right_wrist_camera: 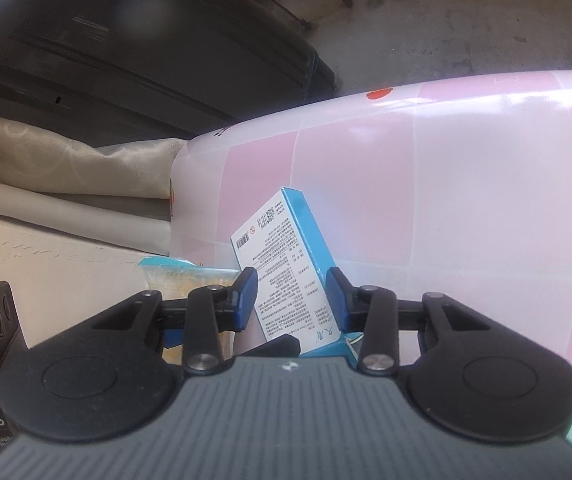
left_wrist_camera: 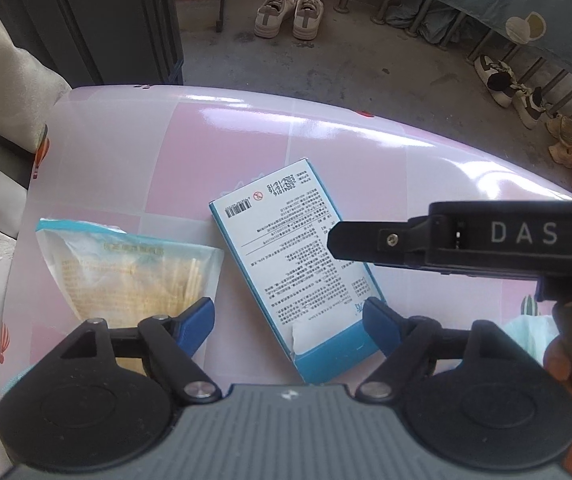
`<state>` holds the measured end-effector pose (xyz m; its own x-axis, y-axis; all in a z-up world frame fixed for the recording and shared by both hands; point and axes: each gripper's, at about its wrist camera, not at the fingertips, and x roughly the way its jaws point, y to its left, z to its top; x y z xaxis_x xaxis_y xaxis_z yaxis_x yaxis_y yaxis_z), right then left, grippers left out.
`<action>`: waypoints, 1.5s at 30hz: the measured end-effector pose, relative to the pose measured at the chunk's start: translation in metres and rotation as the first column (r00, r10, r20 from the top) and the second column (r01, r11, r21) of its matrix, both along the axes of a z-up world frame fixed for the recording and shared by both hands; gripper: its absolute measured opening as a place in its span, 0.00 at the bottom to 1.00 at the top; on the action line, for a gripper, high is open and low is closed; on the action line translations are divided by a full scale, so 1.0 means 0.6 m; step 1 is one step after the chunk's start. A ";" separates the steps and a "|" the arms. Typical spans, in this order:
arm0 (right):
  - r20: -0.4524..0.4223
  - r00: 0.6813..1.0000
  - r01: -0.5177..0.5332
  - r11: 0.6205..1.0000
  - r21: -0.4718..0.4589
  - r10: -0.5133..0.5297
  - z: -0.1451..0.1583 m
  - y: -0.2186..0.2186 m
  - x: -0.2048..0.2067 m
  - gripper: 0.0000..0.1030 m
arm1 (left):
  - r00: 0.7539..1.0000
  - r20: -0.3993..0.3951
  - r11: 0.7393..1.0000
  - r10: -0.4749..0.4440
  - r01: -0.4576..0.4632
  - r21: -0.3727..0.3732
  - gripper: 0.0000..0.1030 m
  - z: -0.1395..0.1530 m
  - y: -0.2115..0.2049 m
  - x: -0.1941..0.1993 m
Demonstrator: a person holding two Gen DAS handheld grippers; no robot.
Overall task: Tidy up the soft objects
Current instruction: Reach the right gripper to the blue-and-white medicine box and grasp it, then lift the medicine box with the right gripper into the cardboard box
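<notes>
A white and blue printed box (left_wrist_camera: 293,268) lies flat on the pink checked table (left_wrist_camera: 246,140). A clear bag of cotton swabs (left_wrist_camera: 134,272) lies to its left. My left gripper (left_wrist_camera: 287,320) is open, low over the box's near end, one blue pad over the bag's corner. My right gripper (right_wrist_camera: 291,296) is open, its blue fingers (right_wrist_camera: 246,294) on either side of the box (right_wrist_camera: 286,264), apart from it. It reaches in from the right in the left wrist view (left_wrist_camera: 337,240). The bag (right_wrist_camera: 190,276) shows behind its left finger.
A pale blue soft item (left_wrist_camera: 533,332) lies at the table's right, partly hidden by my hand. Beige cushions (right_wrist_camera: 66,168) and a dark cabinet (right_wrist_camera: 126,52) stand left of the table. Shoes (left_wrist_camera: 286,16) sit on the concrete floor beyond the far edge.
</notes>
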<state>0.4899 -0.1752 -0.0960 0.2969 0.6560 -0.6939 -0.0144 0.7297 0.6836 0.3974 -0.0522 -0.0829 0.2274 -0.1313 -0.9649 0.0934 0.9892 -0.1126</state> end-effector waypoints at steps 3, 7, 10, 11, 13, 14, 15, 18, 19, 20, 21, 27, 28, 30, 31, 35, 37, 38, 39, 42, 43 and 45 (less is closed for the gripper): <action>-0.015 1.000 0.008 1.000 0.007 -0.008 -0.015 0.001 0.006 0.35 | 1.000 -0.021 1.000 -0.007 0.007 0.012 0.81 -0.012 -0.006 0.009; -0.057 0.998 0.019 1.000 0.006 -0.019 -0.035 0.000 0.008 0.32 | 0.999 -0.044 1.000 0.024 -0.024 -0.002 0.83 -0.028 -0.003 0.021; -0.075 0.997 0.026 0.999 0.020 -0.024 -0.045 -0.002 0.009 0.29 | 0.998 -0.050 0.999 0.031 -0.032 -0.023 0.83 -0.033 0.001 0.029; -0.079 0.997 0.029 0.999 0.026 -0.027 -0.047 -0.004 0.009 0.29 | 0.998 -0.053 0.999 0.032 -0.034 -0.030 0.84 -0.034 0.002 0.031; -0.095 0.995 0.040 0.998 0.041 -0.036 -0.050 -0.008 0.011 0.28 | 0.997 -0.065 0.998 0.042 -0.046 -0.050 0.84 -0.039 0.007 0.036; -0.104 0.994 0.044 0.998 0.048 -0.039 -0.052 -0.010 0.012 0.28 | 0.996 -0.073 0.997 0.048 -0.053 -0.062 0.84 -0.041 0.009 0.038; -0.109 0.993 0.045 0.998 0.051 -0.040 -0.053 -0.011 0.013 0.28 | 0.995 -0.085 0.995 0.059 -0.066 -0.079 0.84 -0.044 0.013 0.041; -0.115 0.993 0.042 0.998 0.056 -0.036 -0.053 -0.014 0.014 0.27 | 0.990 -0.117 0.988 0.083 -0.097 -0.117 0.83 -0.052 0.020 0.045; -0.121 0.992 0.036 0.998 0.059 -0.029 -0.054 -0.013 0.015 0.27 | 0.989 -0.121 0.988 0.085 -0.099 -0.115 0.83 -0.054 0.022 0.048; -0.124 0.992 0.031 0.998 0.064 -0.023 -0.056 -0.012 0.015 0.27 | 0.990 -0.119 0.990 0.081 -0.094 -0.108 0.83 -0.055 0.021 0.048; -0.128 0.992 0.025 0.997 0.069 -0.016 -0.058 -0.010 0.015 0.27 | 0.991 -0.115 0.992 0.070 -0.082 -0.099 0.83 -0.056 0.016 0.049; -0.119 0.993 0.010 0.998 0.065 -0.003 -0.049 -0.009 0.013 0.28 | 0.996 -0.071 0.997 0.055 -0.059 -0.056 0.81 -0.043 0.002 0.046; -0.118 0.993 0.008 0.998 0.066 0.000 -0.047 -0.009 0.013 0.28 | 0.998 -0.054 0.998 0.045 -0.048 -0.046 0.81 -0.037 -0.001 0.045; -0.113 0.994 0.004 0.997 0.071 0.004 -0.042 -0.007 0.011 0.28 | 0.999 -0.023 0.999 0.027 -0.027 -0.024 0.80 -0.025 -0.005 0.040; -0.110 0.994 0.003 0.997 0.076 0.005 -0.037 -0.007 0.010 0.28 | 1.000 -0.012 1.000 0.019 -0.019 -0.016 0.80 -0.019 -0.007 0.038; -0.082 0.997 -0.002 0.996 0.087 0.009 -0.008 -0.009 -0.001 0.28 | 0.999 0.044 1.000 -0.012 0.011 0.008 0.80 0.014 -0.012 0.024; -0.068 0.998 0.000 0.996 0.093 0.007 0.010 -0.013 -0.011 0.28 | 0.998 0.067 1.000 -0.015 0.015 0.012 0.78 0.032 -0.014 0.016; -0.061 0.998 0.001 0.996 0.094 0.005 0.019 -0.014 -0.016 0.28 | 0.997 0.075 1.000 -0.013 0.012 0.011 0.77 0.042 -0.014 0.012; -0.052 0.999 0.001 0.995 0.095 0.004 0.031 -0.016 -0.022 0.28 | 0.996 0.087 1.000 -0.011 0.011 0.008 0.77 0.055 -0.014 0.005; -0.024 1.000 0.004 0.995 0.095 -0.002 0.068 -0.021 -0.044 0.28 | 0.993 0.121 1.000 -0.013 0.013 0.000 0.76 0.092 -0.013 -0.018; -0.011 1.000 0.006 0.996 0.094 -0.005 0.084 -0.022 -0.054 0.28 | 0.991 0.135 1.000 -0.016 0.016 0.000 0.76 0.105 -0.016 -0.026; 0.008 1.000 0.015 0.995 0.094 -0.016 0.113 -0.032 -0.072 0.28 | 0.986 0.165 1.000 -0.022 0.022 -0.002 0.76 0.138 -0.023 -0.049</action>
<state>0.4465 -0.1943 -0.0280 0.3133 0.7135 -0.6268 -0.0103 0.6625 0.7490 0.3679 -0.0661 -0.0004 0.3805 -0.1418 -0.9139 0.1329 0.9863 -0.0977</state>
